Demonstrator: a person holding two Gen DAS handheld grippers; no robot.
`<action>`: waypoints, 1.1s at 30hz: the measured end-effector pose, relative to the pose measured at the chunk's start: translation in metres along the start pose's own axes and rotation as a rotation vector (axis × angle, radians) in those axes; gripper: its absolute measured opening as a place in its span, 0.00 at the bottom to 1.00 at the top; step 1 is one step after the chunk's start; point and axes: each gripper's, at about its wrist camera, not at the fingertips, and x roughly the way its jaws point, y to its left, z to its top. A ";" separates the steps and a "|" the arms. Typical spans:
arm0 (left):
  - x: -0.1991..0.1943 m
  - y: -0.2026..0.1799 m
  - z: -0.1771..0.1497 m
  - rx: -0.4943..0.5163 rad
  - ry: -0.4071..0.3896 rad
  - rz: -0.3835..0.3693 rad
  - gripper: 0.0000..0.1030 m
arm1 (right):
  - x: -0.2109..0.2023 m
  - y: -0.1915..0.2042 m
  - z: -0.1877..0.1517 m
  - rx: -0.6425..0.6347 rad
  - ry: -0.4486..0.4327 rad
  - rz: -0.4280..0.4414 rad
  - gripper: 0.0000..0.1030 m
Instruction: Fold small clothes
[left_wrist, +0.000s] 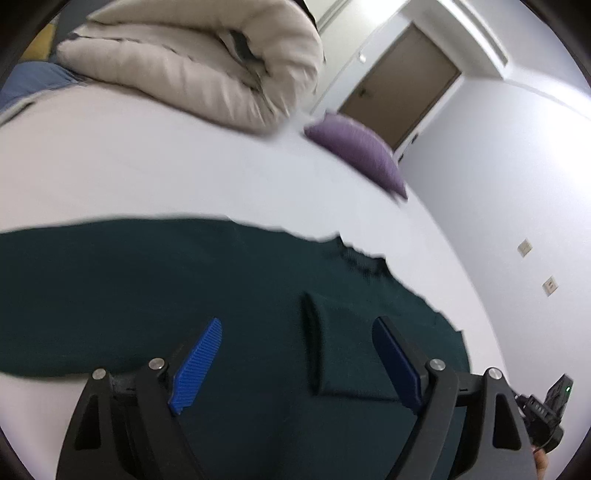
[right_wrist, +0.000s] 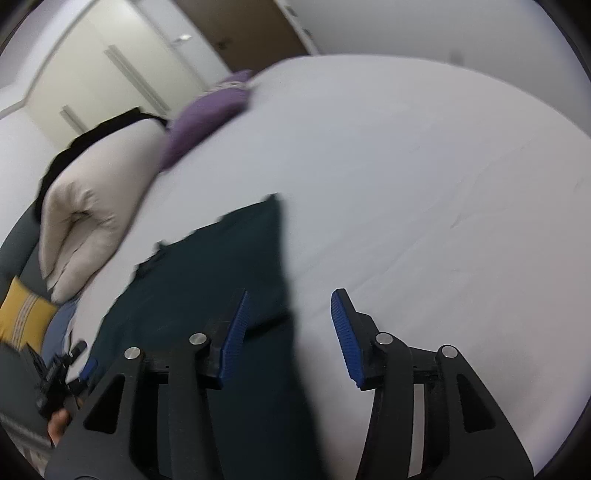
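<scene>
Lying flat on the white bed sheet (left_wrist: 147, 166), the dark green garment (left_wrist: 129, 295) appears partly folded, with a sleeve or cuffed panel (left_wrist: 317, 343) laid over its body. A straight edge (right_wrist: 284, 258) of it runs along the bare sheet in the right wrist view. The left gripper (left_wrist: 299, 332) is held above the cloth with its blue pads wide apart and nothing between them. The right gripper (right_wrist: 290, 306) is likewise parted and empty, poised over that straight edge.

The fold just laid is judged finished, so the next edge should be picked cleanly: one layer stack pinched near a corner by each gripper, carried level, and set down with edges matched. Loose wrinkles are best smoothed first. The beige duvet (left_wrist: 192, 62) and purple pillow (left_wrist: 362, 155) lie well apart and need not be disturbed.
</scene>
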 end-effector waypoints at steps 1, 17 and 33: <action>-0.022 0.016 0.003 -0.029 -0.024 0.013 0.83 | -0.011 0.012 -0.010 -0.023 0.008 0.050 0.46; -0.179 0.281 -0.068 -0.927 -0.293 -0.022 0.83 | -0.031 0.161 -0.127 -0.128 0.263 0.429 0.66; -0.160 0.284 -0.003 -0.793 -0.304 0.190 0.08 | -0.022 0.153 -0.151 -0.094 0.263 0.408 0.66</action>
